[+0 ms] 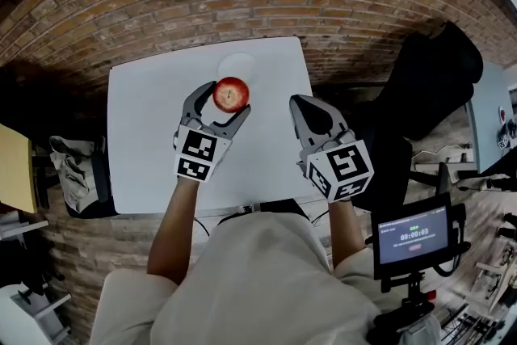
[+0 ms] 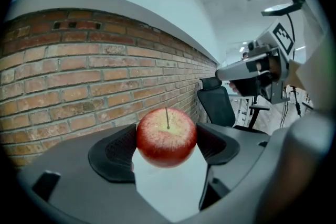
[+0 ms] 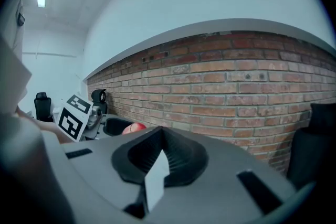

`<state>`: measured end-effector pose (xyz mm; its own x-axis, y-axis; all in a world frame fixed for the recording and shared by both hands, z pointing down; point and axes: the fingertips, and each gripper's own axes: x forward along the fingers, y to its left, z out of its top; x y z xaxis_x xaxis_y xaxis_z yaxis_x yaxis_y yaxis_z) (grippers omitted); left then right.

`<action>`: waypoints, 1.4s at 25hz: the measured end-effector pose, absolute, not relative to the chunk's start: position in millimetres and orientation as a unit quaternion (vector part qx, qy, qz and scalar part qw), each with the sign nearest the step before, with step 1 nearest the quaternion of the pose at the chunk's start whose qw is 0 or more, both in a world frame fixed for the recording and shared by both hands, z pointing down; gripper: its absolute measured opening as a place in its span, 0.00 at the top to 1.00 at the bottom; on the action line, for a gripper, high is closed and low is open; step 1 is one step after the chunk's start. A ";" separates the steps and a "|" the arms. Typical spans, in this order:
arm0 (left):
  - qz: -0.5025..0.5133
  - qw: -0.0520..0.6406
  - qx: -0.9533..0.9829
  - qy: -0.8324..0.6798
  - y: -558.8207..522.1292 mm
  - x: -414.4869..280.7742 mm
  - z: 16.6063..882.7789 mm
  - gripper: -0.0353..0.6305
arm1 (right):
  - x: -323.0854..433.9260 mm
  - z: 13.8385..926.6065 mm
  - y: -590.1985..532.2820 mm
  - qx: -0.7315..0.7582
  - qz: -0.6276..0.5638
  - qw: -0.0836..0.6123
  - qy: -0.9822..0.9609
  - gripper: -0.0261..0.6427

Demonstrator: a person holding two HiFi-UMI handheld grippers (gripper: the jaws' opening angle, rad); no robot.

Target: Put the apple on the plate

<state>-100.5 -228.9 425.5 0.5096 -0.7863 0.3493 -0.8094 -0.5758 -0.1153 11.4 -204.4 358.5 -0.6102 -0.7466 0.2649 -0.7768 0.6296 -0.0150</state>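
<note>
Now apple [image 1: 231, 94] in jaws, near plate [image 1: 239, 63]

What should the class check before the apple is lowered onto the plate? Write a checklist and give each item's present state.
1. Apple held firmly between the jaws of the left gripper: ok.
2. Plate free of other things: ok for the part that shows.
3. Apple centred over the plate: not ok; in the head view it seems to sit over the near rim only.
4. Right gripper out of the way: ok; it is shut, empty and off to the apple's right.
5. Height of the apple above the plate: cannot tell.
</note>
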 end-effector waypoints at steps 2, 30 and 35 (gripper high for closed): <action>0.195 0.039 0.865 -0.460 -244.8 -101.4 438.0 0.40 | 8.5 367.1 -217.6 0.421 0.072 0.121 -0.896 0.96; 0.289 0.128 0.834 -0.452 -395.1 -108.4 610.9 0.40 | 22.5 457.0 -312.9 0.433 0.156 0.171 -0.871 0.96; 0.294 0.135 0.830 -0.454 -407.6 -112.0 628.7 0.40 | 22.4 466.8 -318.5 0.433 0.167 0.177 -0.868 0.96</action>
<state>-112.0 -407.6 628.7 0.4147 -0.6744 0.6109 -0.8334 -0.5510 -0.0424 22.4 -318.5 466.8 -0.5618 -0.6930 0.4518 -0.8112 0.5685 -0.1368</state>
